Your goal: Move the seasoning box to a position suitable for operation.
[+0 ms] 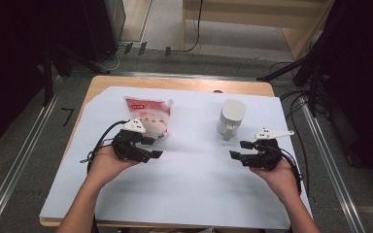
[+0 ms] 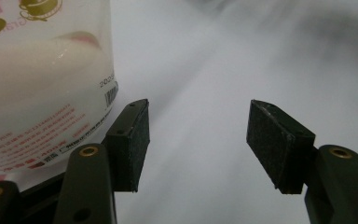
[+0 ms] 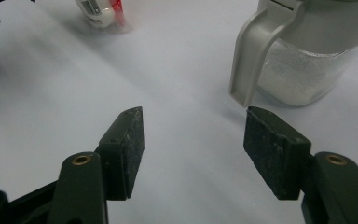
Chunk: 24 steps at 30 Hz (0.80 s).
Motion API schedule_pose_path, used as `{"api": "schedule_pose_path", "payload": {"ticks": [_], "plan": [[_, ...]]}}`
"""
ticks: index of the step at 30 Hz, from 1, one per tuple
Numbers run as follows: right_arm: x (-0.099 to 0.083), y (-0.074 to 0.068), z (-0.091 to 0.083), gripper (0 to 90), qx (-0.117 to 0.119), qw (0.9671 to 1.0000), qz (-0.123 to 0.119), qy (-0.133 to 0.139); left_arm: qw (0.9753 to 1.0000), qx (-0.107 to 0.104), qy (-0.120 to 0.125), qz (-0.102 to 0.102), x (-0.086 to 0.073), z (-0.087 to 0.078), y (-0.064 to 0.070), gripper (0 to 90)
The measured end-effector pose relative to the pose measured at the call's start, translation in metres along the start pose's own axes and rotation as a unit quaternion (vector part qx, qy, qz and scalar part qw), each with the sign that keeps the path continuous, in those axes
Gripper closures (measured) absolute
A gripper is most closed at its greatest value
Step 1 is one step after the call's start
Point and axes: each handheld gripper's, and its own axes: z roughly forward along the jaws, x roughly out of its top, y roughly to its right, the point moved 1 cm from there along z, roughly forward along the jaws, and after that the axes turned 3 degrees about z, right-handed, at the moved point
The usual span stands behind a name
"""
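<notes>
A clear pouch (image 1: pixel 148 115) with red print and white contents lies on the white sheet (image 1: pixel 194 170) at the left; its bottom edge (image 2: pixel 42 88) is close by the left jaw in the left gripper view. My left gripper (image 1: pixel 151 147) stands open just right of it, holding nothing. A grey lidded jug (image 1: pixel 231 118) with a handle stands at the right; its handle (image 3: pixel 249 60) hangs just beyond my right gripper (image 1: pixel 241 150), which is open and empty. The pouch's corner (image 3: pixel 100 11) lies far off in the right gripper view.
The white sheet covers a wooden table (image 1: pixel 175 83). Beyond the table are cables on the floor (image 1: pixel 126 51) and dark stands at both sides. A metal rail (image 1: pixel 19 160) runs along the left.
</notes>
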Motion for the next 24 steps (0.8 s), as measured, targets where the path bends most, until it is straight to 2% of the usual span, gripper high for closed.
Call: {"api": "schedule_pose_path", "payload": {"ticks": [4,8,12,17,21,22,24], "plan": [[0.0003,-0.0001,-0.0003,39.4,0.001,1.0,0.007,-0.002,1.0,-0.002,0.001,0.004,-0.0004,0.0002,0.0001,40.5],[0.0,0.0001,0.0007,39.8,0.0,0.9999,0.011,-0.005,1.0,-0.004,0.0,-0.003,-0.0007,-0.0005,-0.001,40.2],[0.0003,0.0,-0.0003,40.1,-0.004,1.0,0.009,0.0,1.0,0.002,-0.005,0.005,-0.0015,-0.0012,-0.0011,40.2],[-0.0007,0.0,-0.0018,40.4,-0.007,0.9999,0.007,0.011,1.0,0.004,-0.004,0.003,-0.0022,-0.003,-0.0027,39.7],[-0.0001,0.0009,-0.0029,40.6,-0.014,0.9998,0.015,0.008,1.0,0.004,0.001,0.005,-0.0033,-0.005,-0.0035,38.5],[0.0004,0.0011,-0.0035,40.2,-0.02,0.9997,0.013,0.009,0.9999,0.005,-0.004,0.013,-0.0032,-0.0063,-0.0037,38.5],[0.0017,0.0009,-0.0045,38.8,-0.032,0.9994,0.006,0.008,0.9999,0.002,0.001,0.011,-0.0032,-0.007,-0.0035,37.9]]}}
